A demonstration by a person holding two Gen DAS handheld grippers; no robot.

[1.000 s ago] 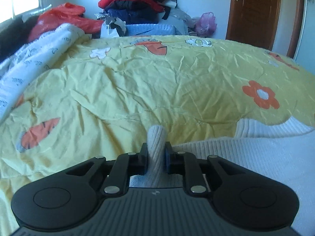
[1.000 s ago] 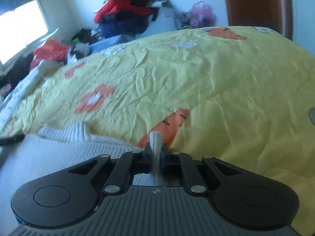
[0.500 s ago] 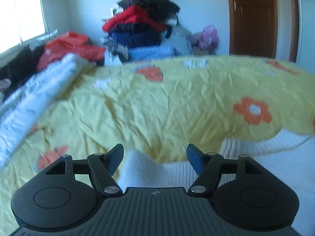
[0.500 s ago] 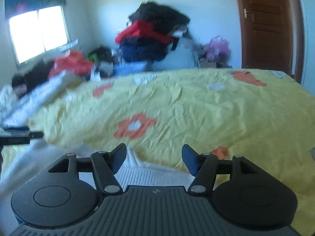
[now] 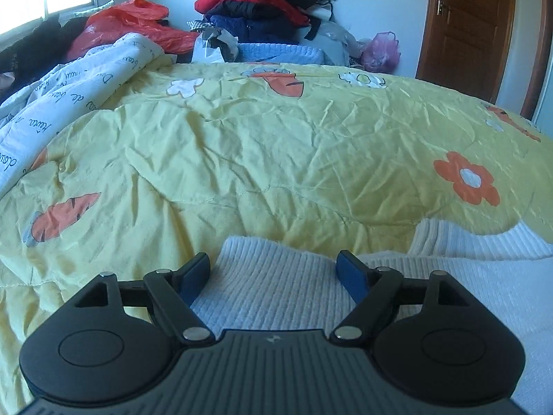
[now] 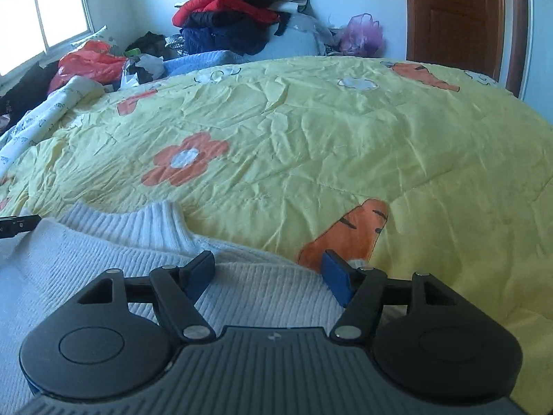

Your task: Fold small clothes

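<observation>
From the left wrist view, the left gripper [image 5: 274, 271] is spreading its black fingers with blue pads [image 5: 349, 273], the jaws opening and pressing on nothing. A white ribbed knit sweater [image 5: 276, 287] is lying flat on the yellow quilted bedspread printed with orange carrots and flowers [image 5: 276, 145], and a rounded edge of the knit is sitting between and just beyond the two pads (under them, not pinched). The sweater's ribbed collar [image 5: 466, 242] is showing to the right of the gripper. A white quilt with dark script lettering [image 5: 69, 97] is bunching along the left side of the bed, and a heap of red, navy and black clothes [image 5: 259, 3] is piling up past the far edge, near a brown wooden door [image 5: 466, 24].

From the right wrist view, the right gripper [image 6: 269, 271] is likewise opening, its pads apart and gripping nothing. The sweater [image 6: 155, 276] is stretching out below and to the left, its edge running between the pads; the collar [image 6: 145, 224] is standing up just left of the left pad. An orange carrot print [image 6: 349, 238] is lying just beyond the right pad (partly behind it). A black tip of the other gripper [image 6: 17, 224] is poking in at the left edge, by the sweater.
</observation>
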